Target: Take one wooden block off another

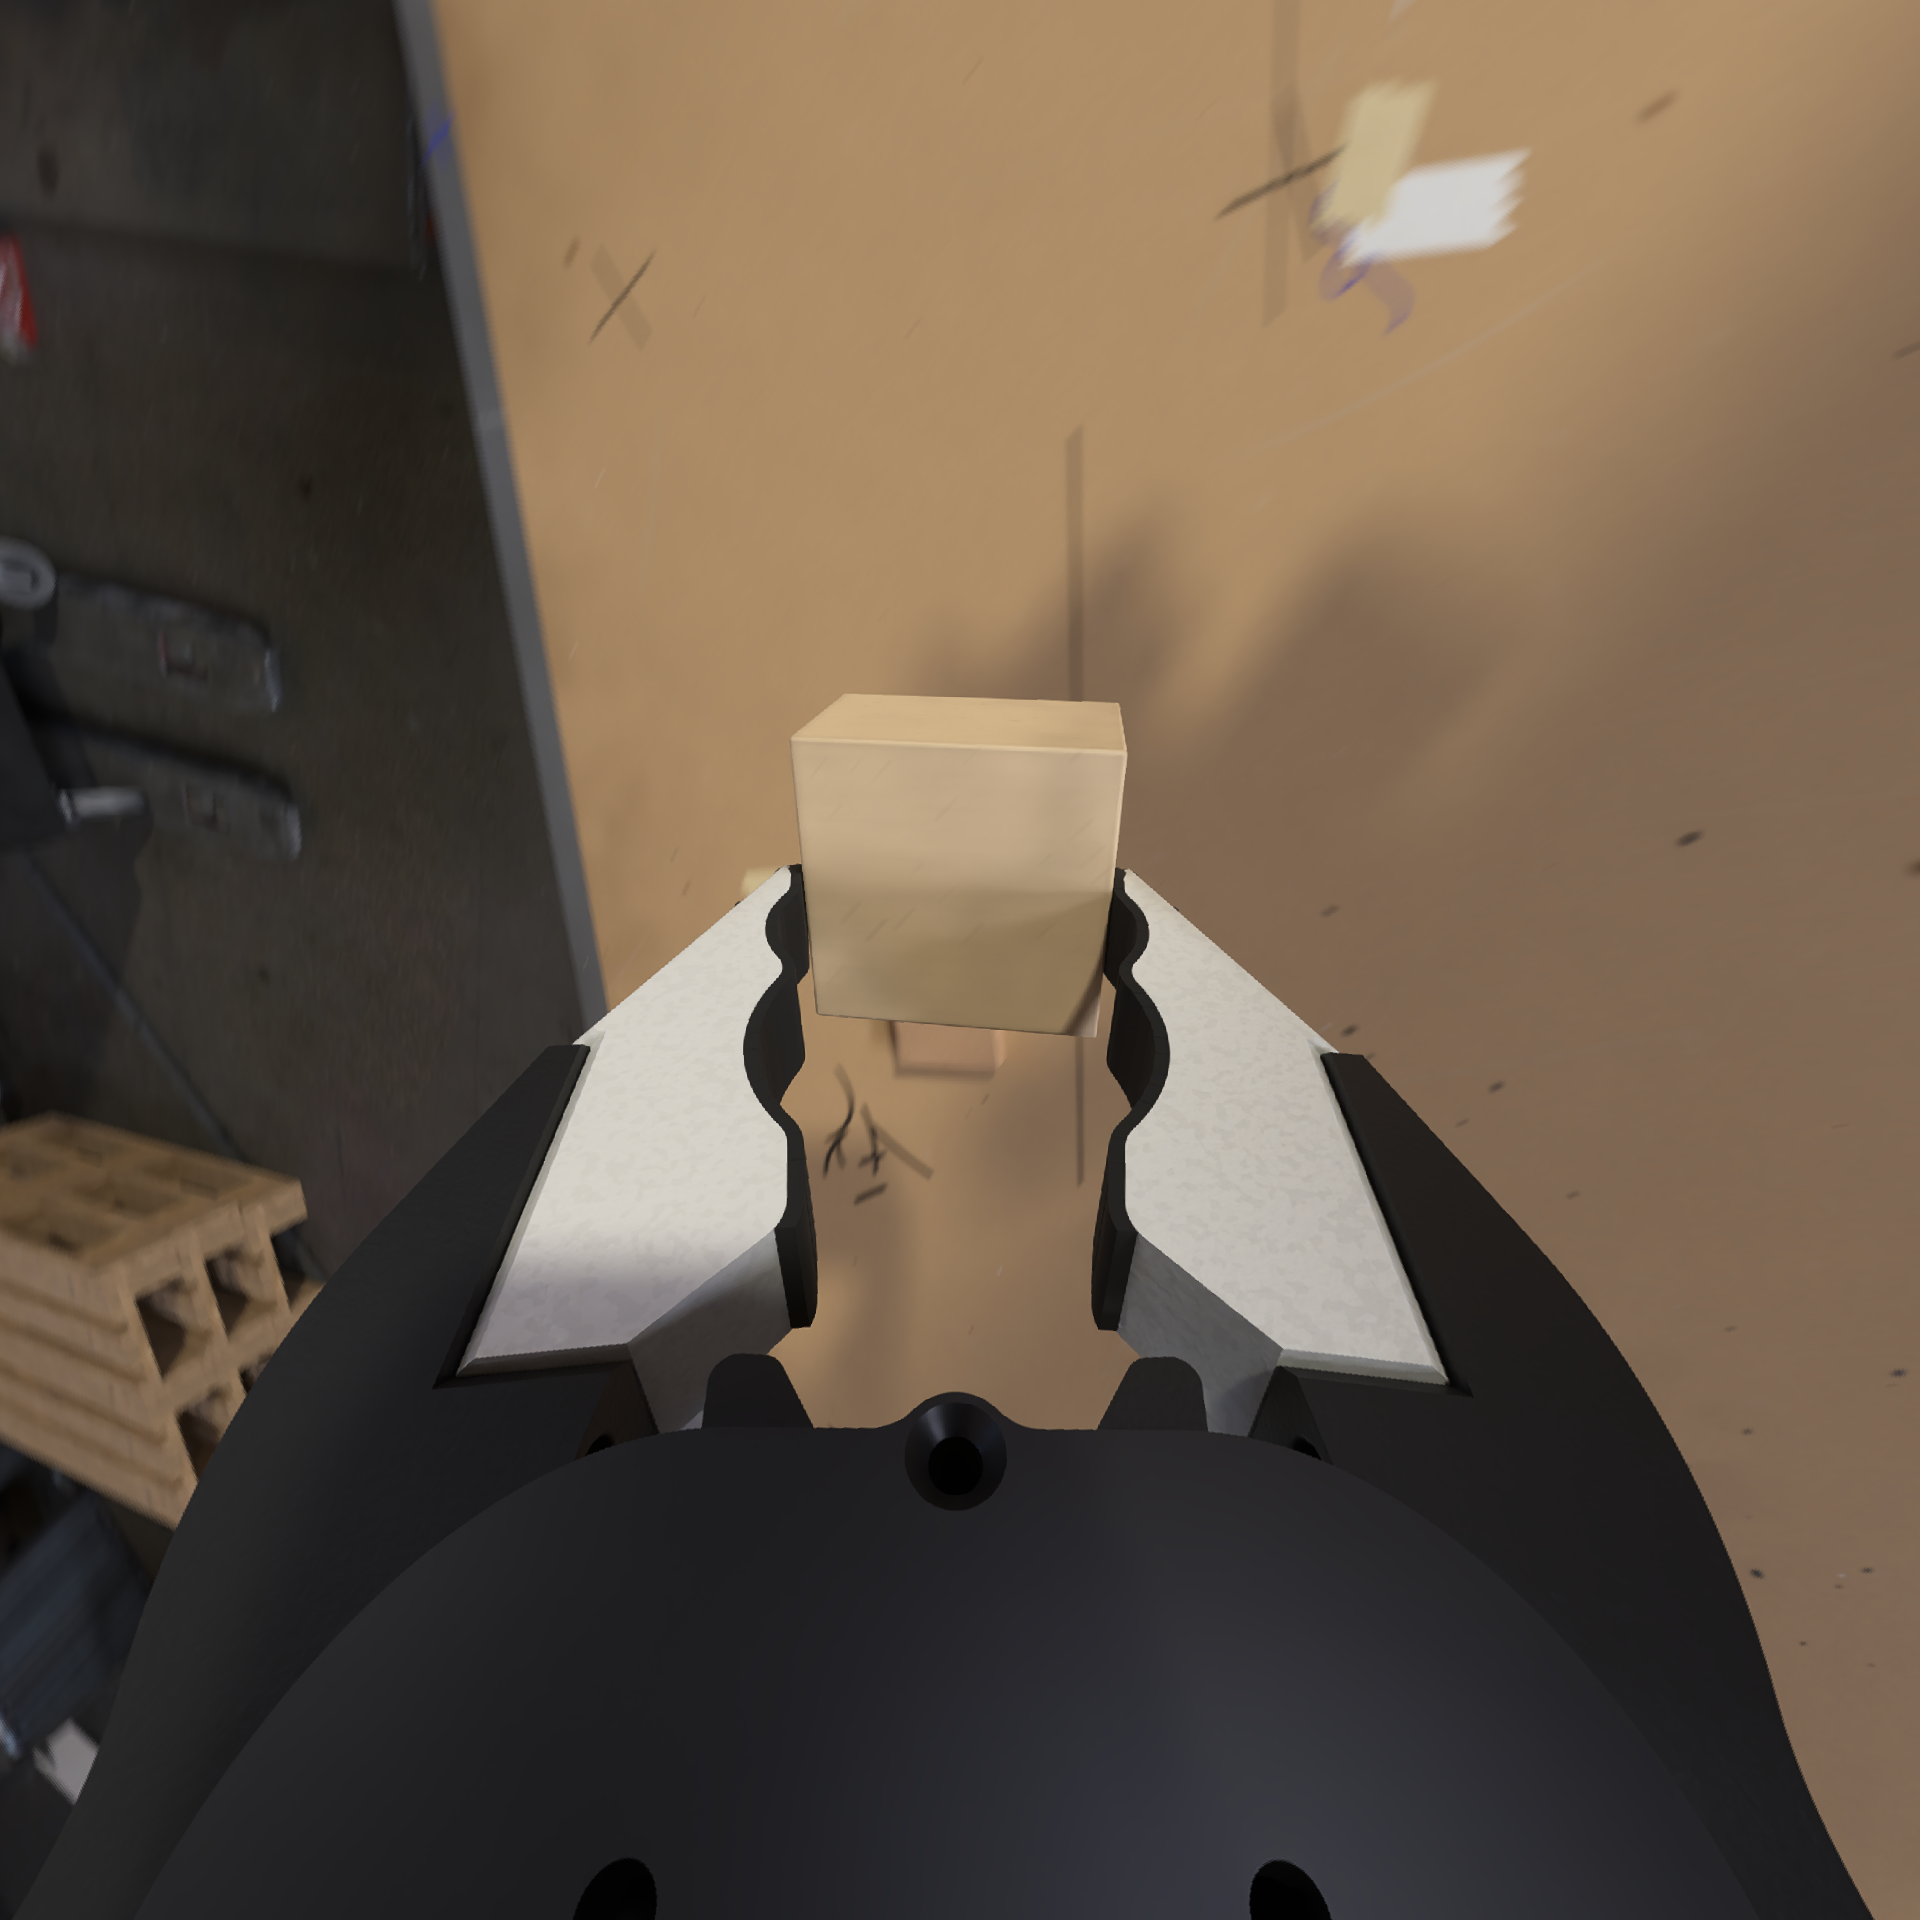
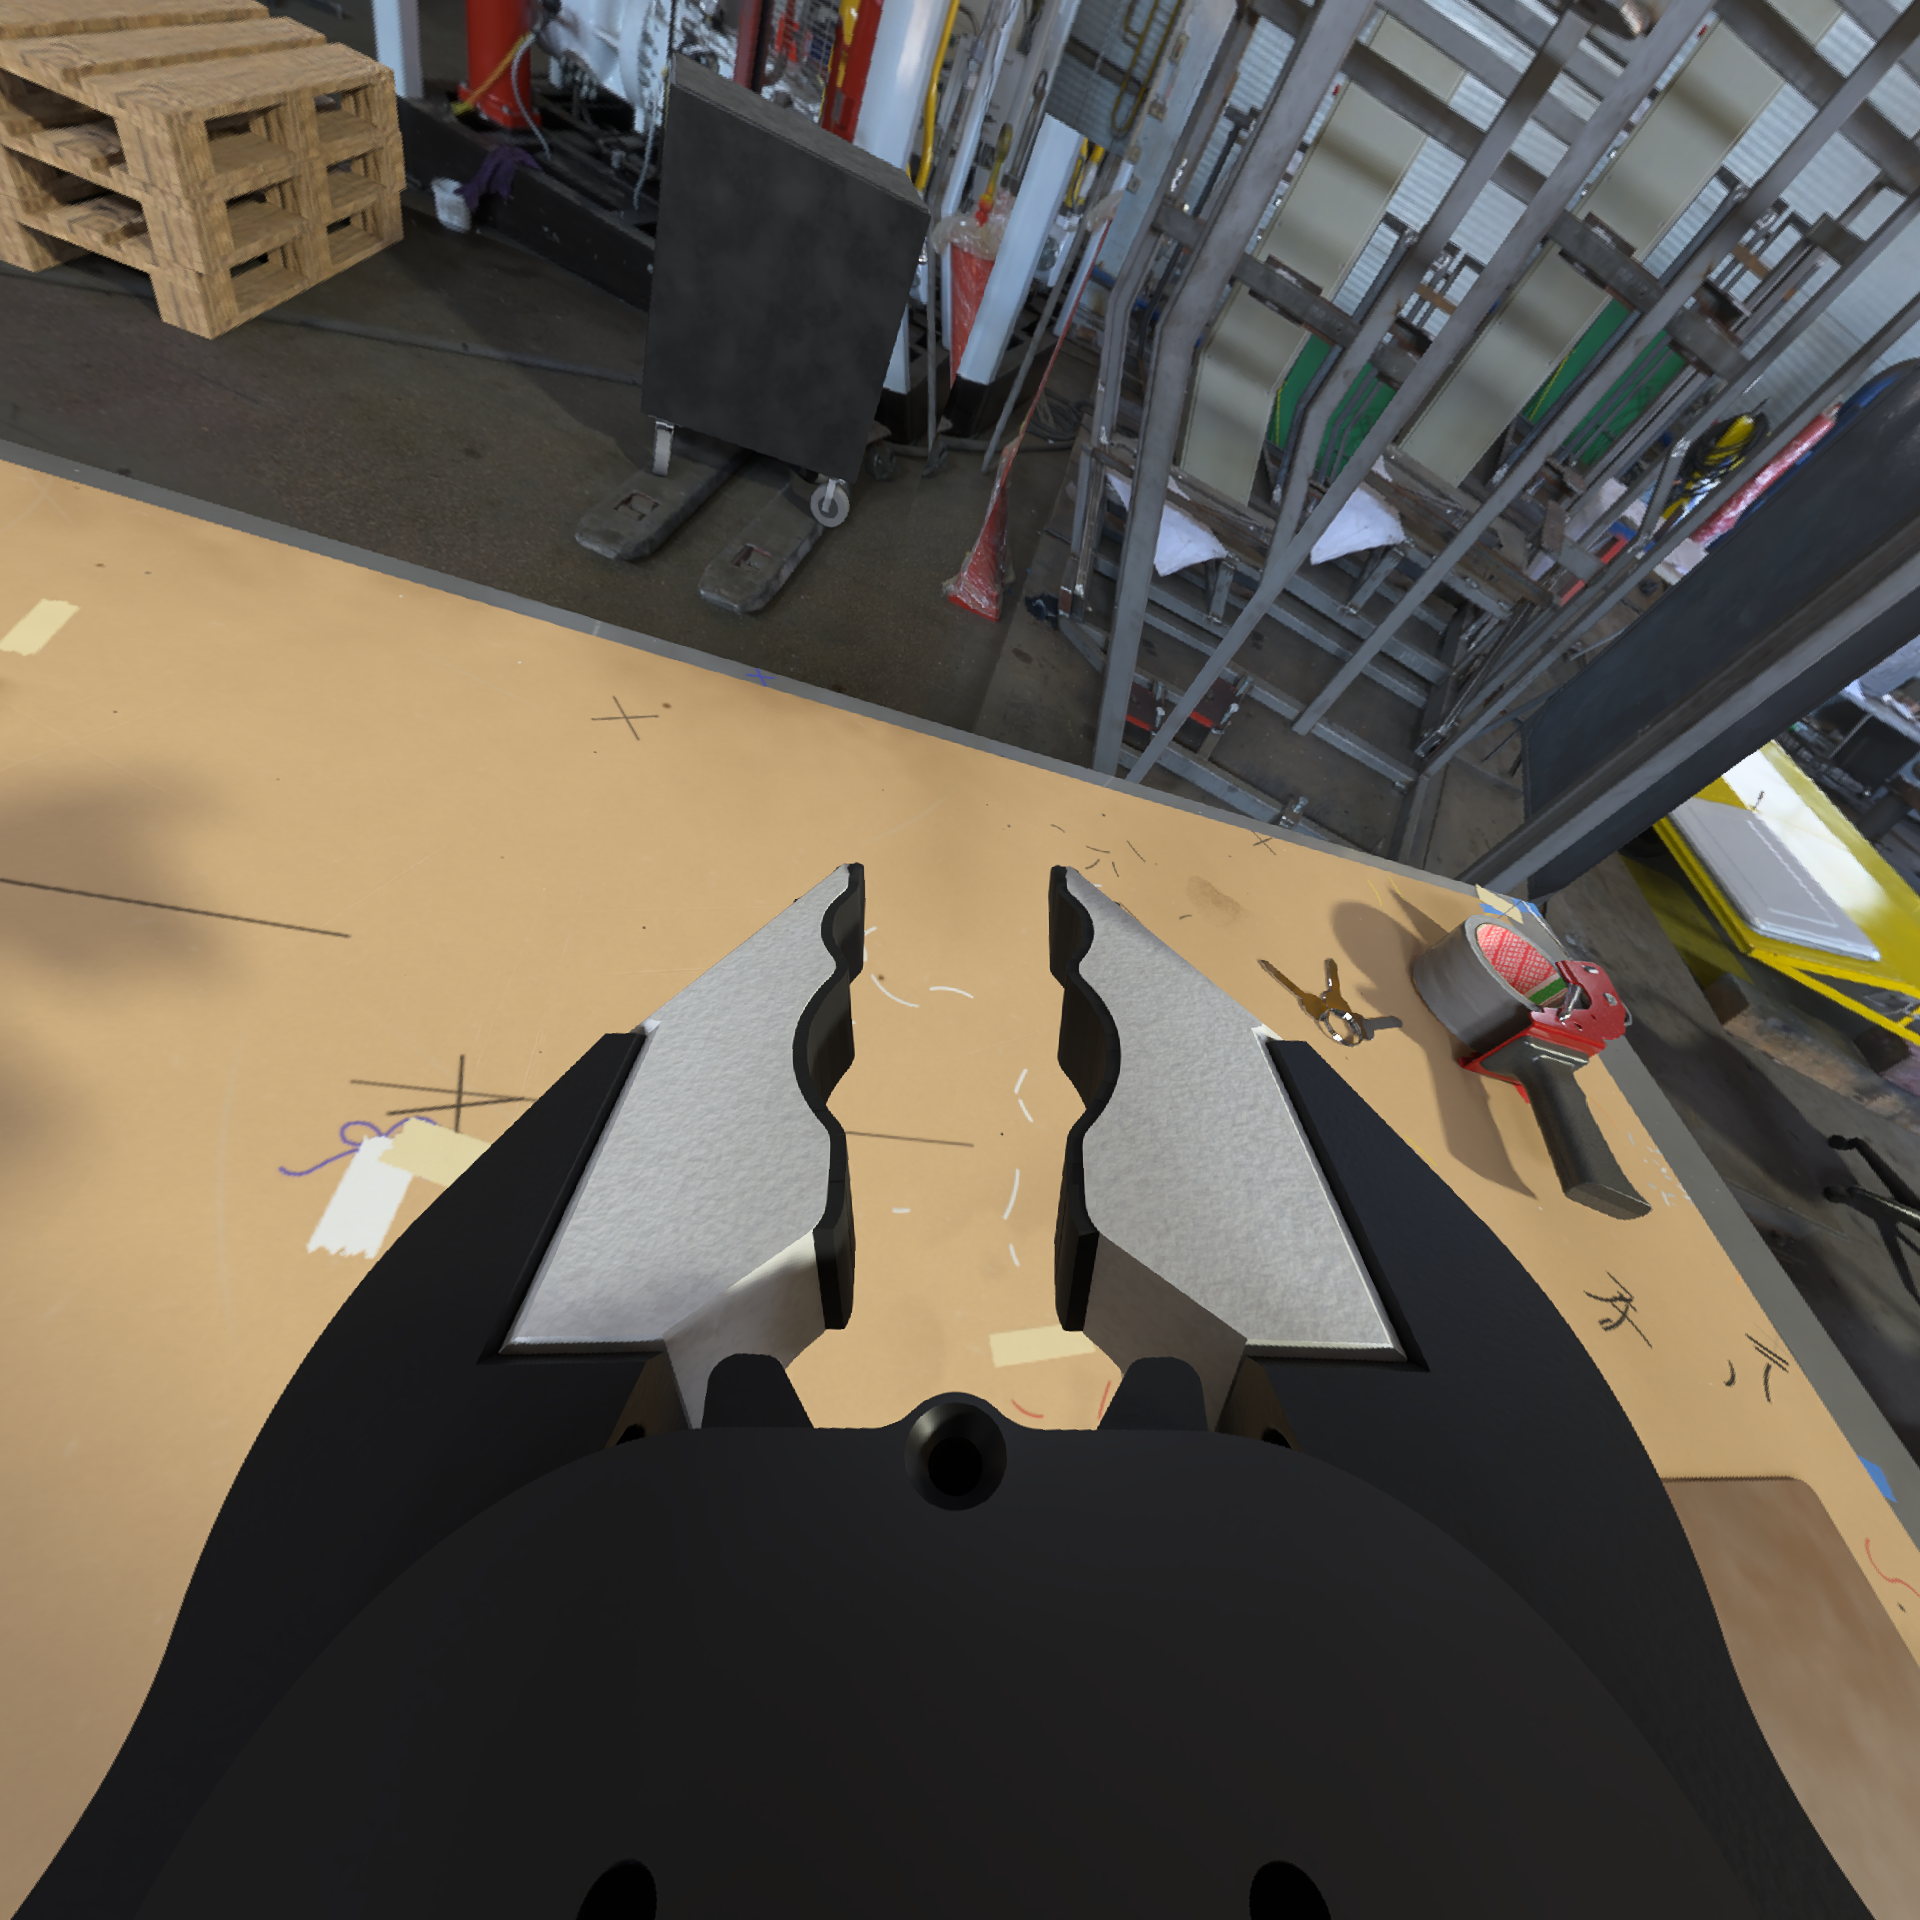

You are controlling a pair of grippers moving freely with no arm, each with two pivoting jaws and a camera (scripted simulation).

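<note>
In the left wrist view my left gripper [image 1: 956, 883] is shut on a pale wooden block [image 1: 958, 862], with its fingertips pressed against the block's two sides. A second wooden block [image 1: 943, 1051] lies on the brown table below. Only a small strip of it shows under the held block, and the two look apart. In the right wrist view my right gripper [image 2: 956, 873] is open and empty above the brown table [image 2: 312, 790]. No block shows in that view.
A red tape dispenser [image 2: 1527, 1023] and keys [image 2: 1325, 1003] lie near the table's right edge. Paper and tape patches [image 1: 1423, 197] are stuck on the table. The table's grey edge [image 1: 499, 499] runs along the left. Beyond it stand wooden pallets [image 2: 197, 156], a black cart [image 2: 779, 281] and metal racks [image 2: 1403, 364].
</note>
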